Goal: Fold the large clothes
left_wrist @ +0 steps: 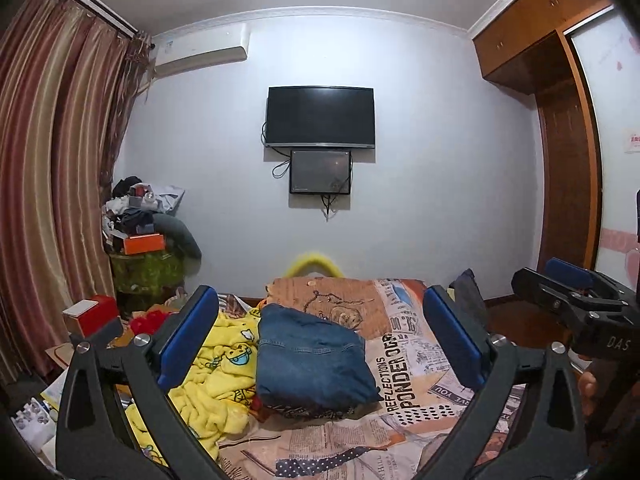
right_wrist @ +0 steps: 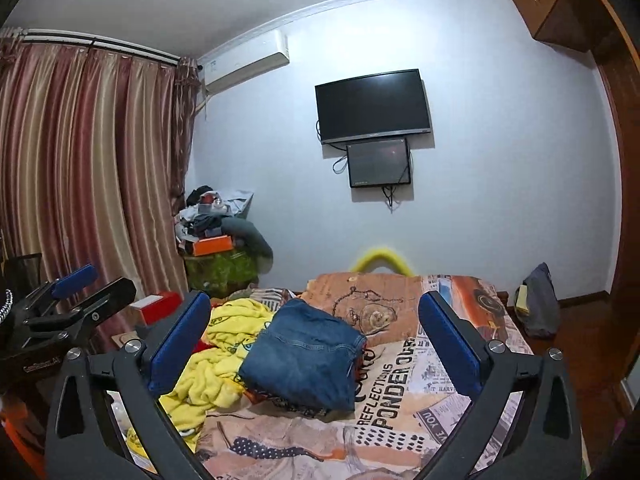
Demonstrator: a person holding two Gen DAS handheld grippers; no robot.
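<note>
Bed (left_wrist: 420, 364) w/ newsprint cover: folded jeans (left_wrist: 312, 360), yellow blanket (left_wrist: 216, 376) beside, touching.

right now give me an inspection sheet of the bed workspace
surface: bed cover with newspaper print, rumpled.
job's things: folded jeans lying on the bed, touched by neither gripper.
clutter: yellow blanket bunched left of the jeans; red box and a heap of clothes and boxes in the left corner; dark bag on the floor at right.
grippers: left gripper and right gripper both open, nothing between the jaws.
cables: loose leads hang under the wall tv and small screen.
surroundings: curtains, air conditioner, wooden wardrobe.
</note>
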